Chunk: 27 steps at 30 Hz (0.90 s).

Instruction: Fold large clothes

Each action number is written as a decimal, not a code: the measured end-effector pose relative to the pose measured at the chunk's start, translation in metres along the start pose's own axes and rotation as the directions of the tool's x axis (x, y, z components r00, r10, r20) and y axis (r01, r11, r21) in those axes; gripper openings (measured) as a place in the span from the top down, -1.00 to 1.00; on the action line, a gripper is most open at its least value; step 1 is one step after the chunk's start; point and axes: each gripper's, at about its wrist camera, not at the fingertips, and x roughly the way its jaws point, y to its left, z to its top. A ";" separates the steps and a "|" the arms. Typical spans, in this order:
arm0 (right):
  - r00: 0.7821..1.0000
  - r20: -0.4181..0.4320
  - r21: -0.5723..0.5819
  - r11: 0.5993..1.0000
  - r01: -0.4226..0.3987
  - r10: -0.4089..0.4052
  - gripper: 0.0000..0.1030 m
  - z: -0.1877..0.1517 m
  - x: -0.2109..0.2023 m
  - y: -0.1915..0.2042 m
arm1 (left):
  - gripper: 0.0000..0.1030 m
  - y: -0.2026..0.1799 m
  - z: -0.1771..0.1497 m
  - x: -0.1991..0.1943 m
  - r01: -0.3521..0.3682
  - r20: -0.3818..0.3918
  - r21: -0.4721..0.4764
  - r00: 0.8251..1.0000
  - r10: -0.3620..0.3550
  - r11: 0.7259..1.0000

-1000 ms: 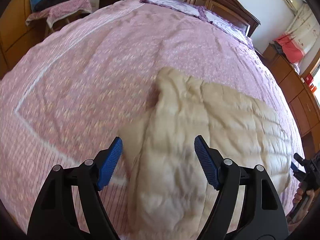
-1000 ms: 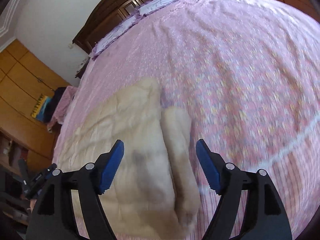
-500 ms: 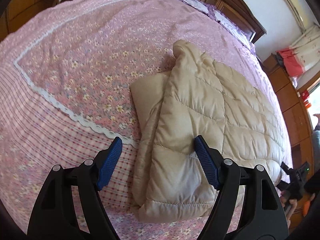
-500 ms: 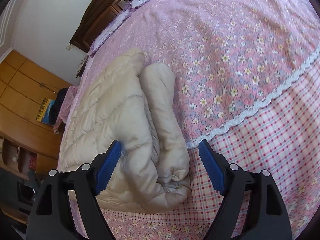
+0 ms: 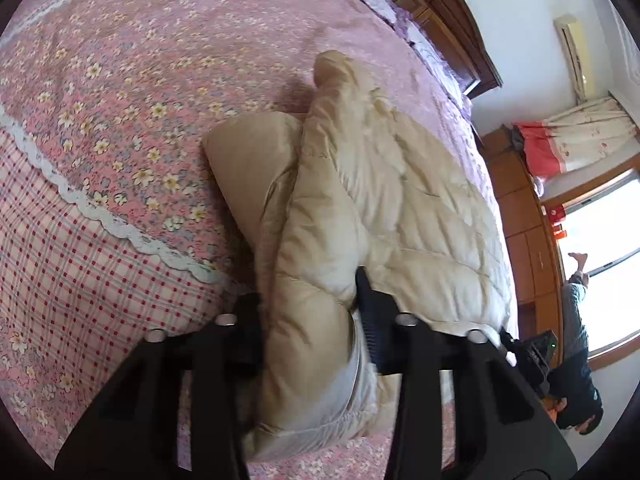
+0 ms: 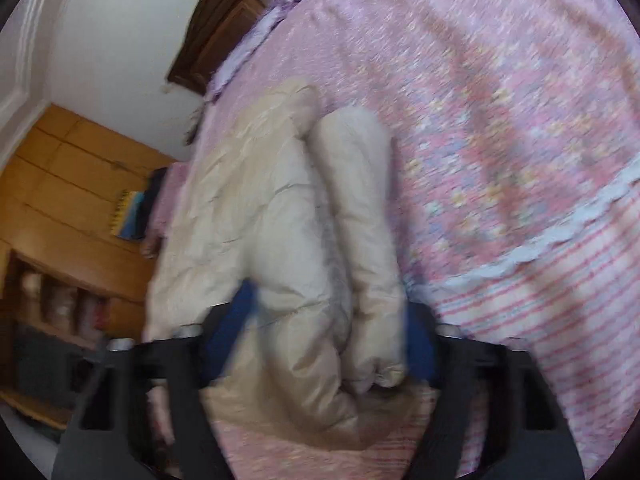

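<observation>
Bedspread (image 5: 132,80) in pink with small flowers covered the whole bed, and a white lace strip (image 5: 100,216) ran across it on the near left. On it lay the beige padded coat (image 5: 400,200), folded lengthwise, with one sleeve (image 5: 248,160) along its left side. The left gripper (image 5: 310,300) was clamped on the thick near edge of the coat. The right gripper (image 6: 326,320) pinched the other near end, though that view was blurred.

left hand-held gripper (image 5: 310,312): black arms | silver screws | blue pads (image 5: 370,336)
</observation>
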 end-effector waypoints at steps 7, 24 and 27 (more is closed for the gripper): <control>0.997 0.038 -0.029 0.997 -0.068 0.069 0.57 0.002 -0.035 0.013 | 0.52 -0.029 -0.014 -0.014 0.023 -0.041 0.031 0.999 -0.022 0.999; 0.992 0.083 0.000 0.996 0.092 -0.092 0.43 -0.023 -0.092 -0.023 | 0.08 -0.091 -0.055 0.014 -0.123 -0.101 0.203 0.984 0.145 0.971; 0.990 0.097 -0.003 0.994 0.106 -0.105 0.23 -0.025 -0.091 -0.024 | -0.04 -0.107 -0.054 0.005 -0.195 -0.056 0.269 0.975 0.217 0.943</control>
